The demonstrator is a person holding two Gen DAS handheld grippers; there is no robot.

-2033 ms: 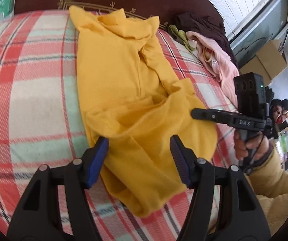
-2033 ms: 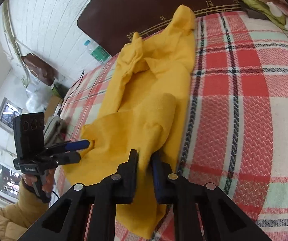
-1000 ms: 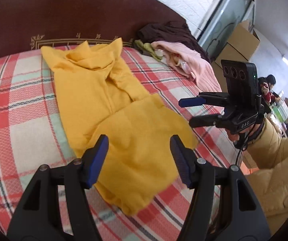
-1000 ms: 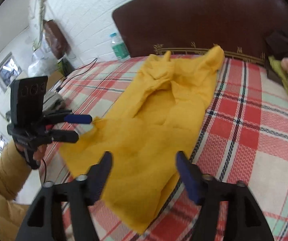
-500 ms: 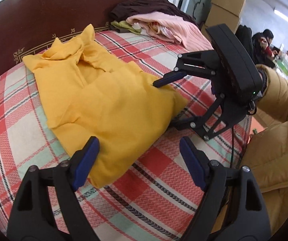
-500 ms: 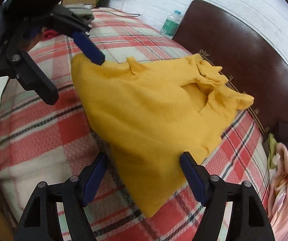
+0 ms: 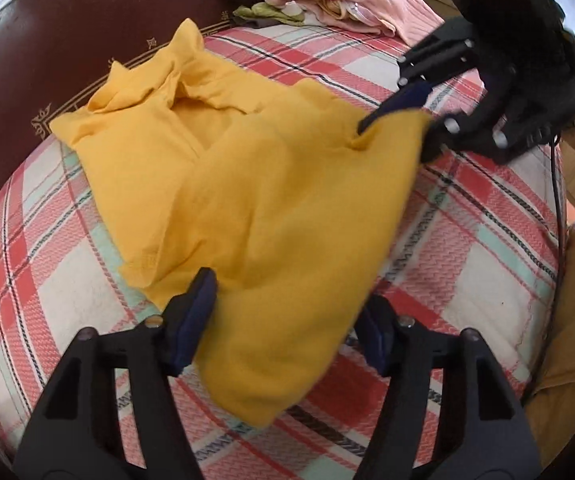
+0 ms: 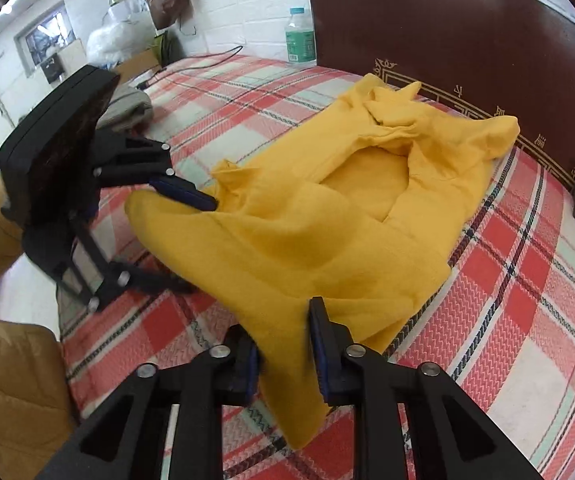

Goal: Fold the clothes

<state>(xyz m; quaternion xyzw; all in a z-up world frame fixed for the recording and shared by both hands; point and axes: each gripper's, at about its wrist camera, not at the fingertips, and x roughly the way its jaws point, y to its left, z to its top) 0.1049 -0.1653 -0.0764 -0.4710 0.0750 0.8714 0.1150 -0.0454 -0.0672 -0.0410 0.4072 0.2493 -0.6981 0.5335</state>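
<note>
A yellow garment (image 7: 255, 184) lies on a red plaid bed, its collar end by the dark headboard. My left gripper (image 7: 287, 320) straddles the near hem corner with its jaws wide apart, cloth between them. It also shows in the right wrist view (image 8: 183, 240), one finger above and one below the cloth edge. My right gripper (image 8: 285, 352) has its jaws narrowed around the other hem corner (image 8: 287, 360), with cloth between the pads (image 8: 319, 344). It shows in the left wrist view (image 7: 399, 120) at the garment's right corner. The hem is lifted off the bed.
A pile of pink, green and dark clothes (image 7: 347, 4) lies at the far right by the headboard (image 7: 47, 60). A water bottle (image 8: 299, 36) stands at the head of the bed, a folded grey item (image 8: 127, 104) at the left edge. The operator's tan sleeves are near both grippers.
Both grippers moved in onto the hem corners. The right gripper's jaws narrowed from wide open around the cloth. The hem has lifted off the bed.
</note>
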